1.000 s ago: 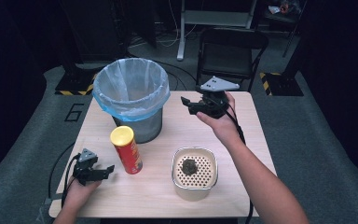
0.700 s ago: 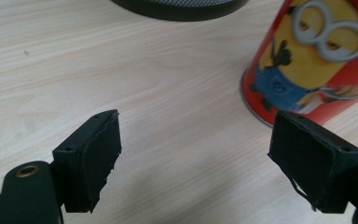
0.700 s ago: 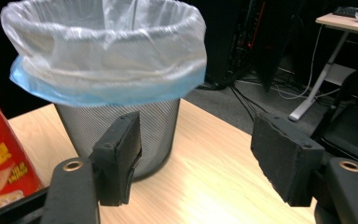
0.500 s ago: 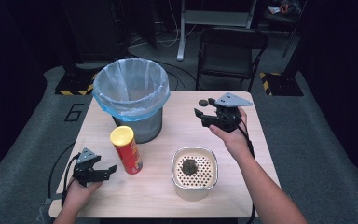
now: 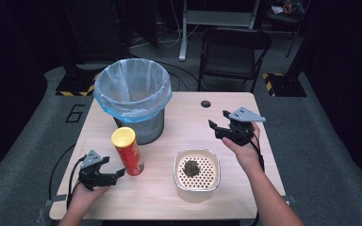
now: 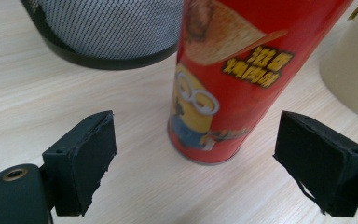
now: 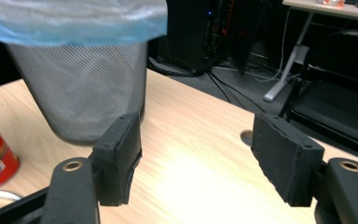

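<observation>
A light wooden table carries a wire-mesh waste bin lined with a pale blue bag at its far left, seen from above. In front of the bin stands a red snack can with a yellow lid, upright on the wood and just clear of the bin's base. To its right, near the front edge, sits a cream perforated tray holding a dark clump. The right gripper, held above the table right of centre, has its jaws spread wide with nothing between them; the right gripper view looks past them to the bin and bare wood. The left gripper, low at the front left corner, points at the can; the left gripper view shows its jaws parted, the can's base standing just beyond and between them, untouched.
</observation>
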`<state>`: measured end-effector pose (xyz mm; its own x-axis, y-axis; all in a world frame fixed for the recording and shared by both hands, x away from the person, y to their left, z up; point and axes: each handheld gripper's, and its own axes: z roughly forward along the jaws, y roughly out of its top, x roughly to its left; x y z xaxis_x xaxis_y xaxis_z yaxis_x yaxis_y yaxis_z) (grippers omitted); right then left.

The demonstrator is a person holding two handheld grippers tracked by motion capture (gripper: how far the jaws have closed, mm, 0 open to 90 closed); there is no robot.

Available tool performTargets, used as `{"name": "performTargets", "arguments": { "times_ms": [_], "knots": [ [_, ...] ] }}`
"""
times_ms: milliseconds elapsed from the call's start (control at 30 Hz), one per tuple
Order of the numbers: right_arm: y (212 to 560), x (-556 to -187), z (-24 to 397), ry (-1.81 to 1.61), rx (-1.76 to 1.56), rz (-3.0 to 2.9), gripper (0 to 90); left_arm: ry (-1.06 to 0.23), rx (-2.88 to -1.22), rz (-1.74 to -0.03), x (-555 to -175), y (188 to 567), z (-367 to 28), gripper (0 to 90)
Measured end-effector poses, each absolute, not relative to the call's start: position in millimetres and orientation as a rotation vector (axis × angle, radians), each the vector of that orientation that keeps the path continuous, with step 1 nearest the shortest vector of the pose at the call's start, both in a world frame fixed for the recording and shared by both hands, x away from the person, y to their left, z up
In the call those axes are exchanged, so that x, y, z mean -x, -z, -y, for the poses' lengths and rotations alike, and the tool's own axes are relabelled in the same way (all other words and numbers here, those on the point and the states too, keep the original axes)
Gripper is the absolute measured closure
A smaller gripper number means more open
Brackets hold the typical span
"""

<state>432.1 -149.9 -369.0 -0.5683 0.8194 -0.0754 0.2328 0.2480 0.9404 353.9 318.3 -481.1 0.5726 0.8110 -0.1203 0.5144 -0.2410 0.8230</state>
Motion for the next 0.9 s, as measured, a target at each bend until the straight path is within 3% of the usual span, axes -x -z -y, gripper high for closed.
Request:
{"name": "performTargets", "arguments": {
  "times_ms": [433, 900],
  "knots": [
    [399.6, -415.2, 177.5, -1.250, -1.020, -1.978, 31.9, -0.420, -1.974, -0.985, -363.2, 483.4, -296.7, 12.7],
    [433.3, -395.1, 197.2, -1.172, -1.082, -1.973, 31.9, -0.388, -1.916, -0.992, -374.2, 482.2, -290.0, 14.2]
  ]
}}
